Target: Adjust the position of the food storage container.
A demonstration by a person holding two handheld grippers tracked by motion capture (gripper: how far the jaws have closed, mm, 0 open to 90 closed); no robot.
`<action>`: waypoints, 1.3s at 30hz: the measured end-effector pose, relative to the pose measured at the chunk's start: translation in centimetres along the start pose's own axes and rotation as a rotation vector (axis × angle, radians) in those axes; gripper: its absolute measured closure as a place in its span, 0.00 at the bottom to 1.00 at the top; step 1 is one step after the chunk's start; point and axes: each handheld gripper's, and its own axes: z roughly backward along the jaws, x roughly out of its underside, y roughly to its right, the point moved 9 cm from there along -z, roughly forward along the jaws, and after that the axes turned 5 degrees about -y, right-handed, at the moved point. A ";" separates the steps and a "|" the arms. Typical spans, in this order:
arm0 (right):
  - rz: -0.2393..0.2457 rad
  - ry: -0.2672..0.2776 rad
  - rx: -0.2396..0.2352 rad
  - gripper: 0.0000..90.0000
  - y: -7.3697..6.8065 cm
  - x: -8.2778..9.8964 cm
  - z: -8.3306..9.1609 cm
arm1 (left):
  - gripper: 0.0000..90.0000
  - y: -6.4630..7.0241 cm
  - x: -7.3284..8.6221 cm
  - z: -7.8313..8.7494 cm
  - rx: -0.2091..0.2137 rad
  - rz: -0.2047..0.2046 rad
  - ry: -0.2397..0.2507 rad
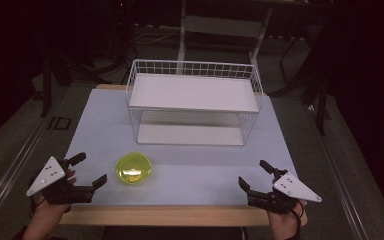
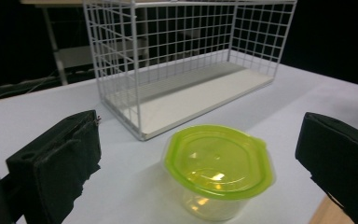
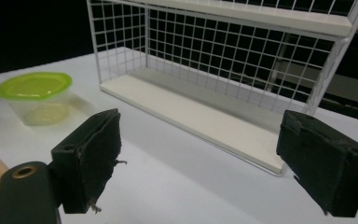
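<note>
Both grippers' jaws gape empty; left gripper (image 2: 200, 163) view reveals container (image 2: 218, 169) lid's tab.

text: none legible | labels: none | container lid (image 2: 216, 158): possibly embossed, unreadable

I see a small clear plastic container (image 1: 134, 169) with a lime-green lid snapped on, standing upright near the table's front edge, left of centre. Behind it, toward the table's far edge, stands a white two-tier wire rack (image 1: 194, 102), both shelves bare.
</note>
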 end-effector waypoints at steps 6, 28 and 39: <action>-0.009 0.007 0.008 0.15 0.2 -0.1 0.1 | 0.01 0.6 -0.1 0.1 0.048 -0.020 -0.065; 0.001 0.025 0.006 0.15 -0.3 -0.5 0.0 | 0.62 -0.7 1.5 -0.2 0.147 0.018 -0.213; 0.005 0.023 -0.003 0.15 -0.5 -0.5 -0.1 | 1.00 -3.2 3.9 -1.6 0.053 0.019 -0.377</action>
